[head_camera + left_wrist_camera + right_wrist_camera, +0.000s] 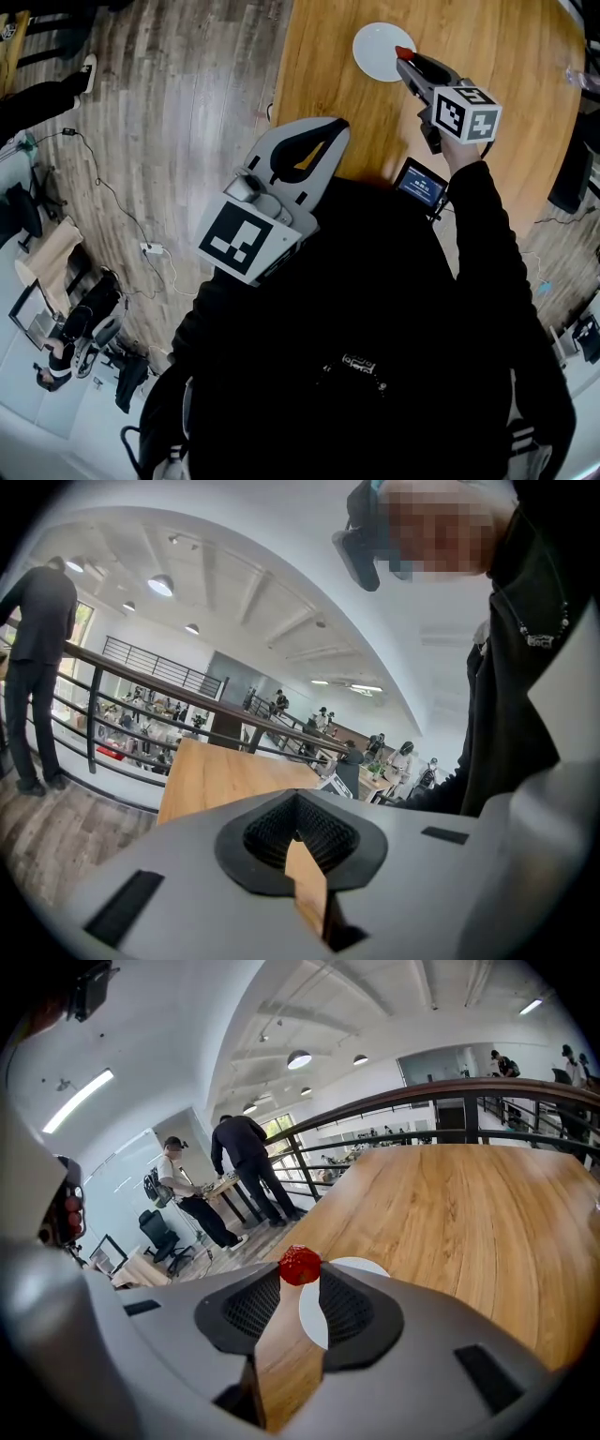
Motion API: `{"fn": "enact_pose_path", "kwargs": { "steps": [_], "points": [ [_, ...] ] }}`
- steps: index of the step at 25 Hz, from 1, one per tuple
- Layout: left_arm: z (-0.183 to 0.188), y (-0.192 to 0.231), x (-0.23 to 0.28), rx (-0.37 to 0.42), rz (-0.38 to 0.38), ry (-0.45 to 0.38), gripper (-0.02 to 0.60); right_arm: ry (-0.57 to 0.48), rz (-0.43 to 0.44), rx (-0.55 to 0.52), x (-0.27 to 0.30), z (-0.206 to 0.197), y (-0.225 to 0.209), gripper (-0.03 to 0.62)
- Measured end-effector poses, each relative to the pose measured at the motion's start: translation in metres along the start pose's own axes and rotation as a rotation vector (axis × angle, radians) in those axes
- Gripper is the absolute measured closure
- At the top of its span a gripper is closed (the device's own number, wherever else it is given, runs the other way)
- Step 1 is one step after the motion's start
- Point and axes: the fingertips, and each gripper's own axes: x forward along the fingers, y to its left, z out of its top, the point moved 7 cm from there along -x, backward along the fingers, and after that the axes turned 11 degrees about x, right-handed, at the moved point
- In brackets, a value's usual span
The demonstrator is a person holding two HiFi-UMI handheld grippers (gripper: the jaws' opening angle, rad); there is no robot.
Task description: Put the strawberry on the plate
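A white round plate (377, 47) lies on the wooden table (511, 66) at its far left part. My right gripper (405, 56) is shut on a small red strawberry (403, 52) at its tips, held at the plate's right edge. In the right gripper view the strawberry (300, 1266) sits pinched between the fingertips, with the plate (366, 1267) just beyond and below them. My left gripper (336, 127) hangs off the table's near left corner, close to the person's body. Its tips touch and hold nothing, and the left gripper view shows only a wedge of table (225, 775) behind the left gripper (298, 808).
A small device with a lit screen (420, 183) sits at the table's near edge under my right arm. Something clear lies at the table's right edge (577, 75). A railing (441, 1096) runs behind the table, with people (246, 1171) beyond it. A cable and power strip (150, 249) lie on the floor at left.
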Motion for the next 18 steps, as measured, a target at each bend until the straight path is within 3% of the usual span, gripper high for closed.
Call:
{"fn": "enact_pose_path", "kwargs": {
  "steps": [16,18],
  "points": [
    [0.004,0.019,-0.007,-0.004,-0.052,0.059,0.583,0.088,-0.090,0.053,0.027,-0.017,-0.030,0.453],
    [0.009,0.023,-0.008,-0.005,-0.056,0.032,0.583,0.092,-0.115,0.062,0.029,-0.018,-0.035,0.453]
  ]
}}
